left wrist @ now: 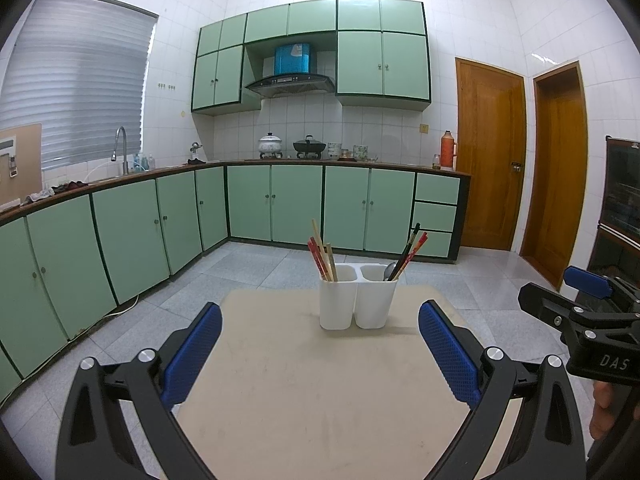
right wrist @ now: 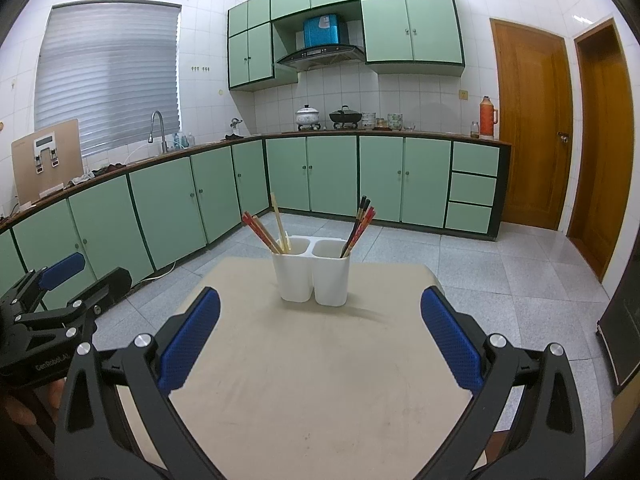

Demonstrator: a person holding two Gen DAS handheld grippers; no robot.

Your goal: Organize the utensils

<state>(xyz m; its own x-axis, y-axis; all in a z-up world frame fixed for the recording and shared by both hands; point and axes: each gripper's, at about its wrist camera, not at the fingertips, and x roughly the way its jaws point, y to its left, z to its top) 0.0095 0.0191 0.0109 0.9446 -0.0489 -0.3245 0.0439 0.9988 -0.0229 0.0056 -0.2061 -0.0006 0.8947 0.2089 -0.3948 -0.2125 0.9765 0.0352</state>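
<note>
Green-fronted kitchen cabinets run along two walls, with a grey tiled floor below and two wooden doors off at 2 o'clock. Nearer the cameras a beige worktop carries a white two-compartment utensil holder standing upright toward its far edge, at 12 o'clock in both wrist views.

Its left compartment holds red chopsticks and pale wooden chopsticks, leaning to 11 o'clock. Its right compartment holds dark and red chopsticks leaning to 1 o'clock, and the left wrist view shows a metal spoon bowl among them. No utensil lies loose on the part of the worktop that shows.

Left gripper hovers over the near half of the worktop, its blue-padded fingers spread wide and holding nothing. Right gripper does likewise, fingers released and empty, well apart from the holder. Each gripper shows at the edge of the other's view, so they hang side by side.

As a judgement, this is either the opening of a sort or its close: the red chopsticks appear in both compartments and the spoon shares one with chopsticks. If sorting is wanted, the next move calls for an approach from above toward 12 o'clock, closing on one slender stick near its top end and lifting it straight up, so the light holder does not tip or slide.
</note>
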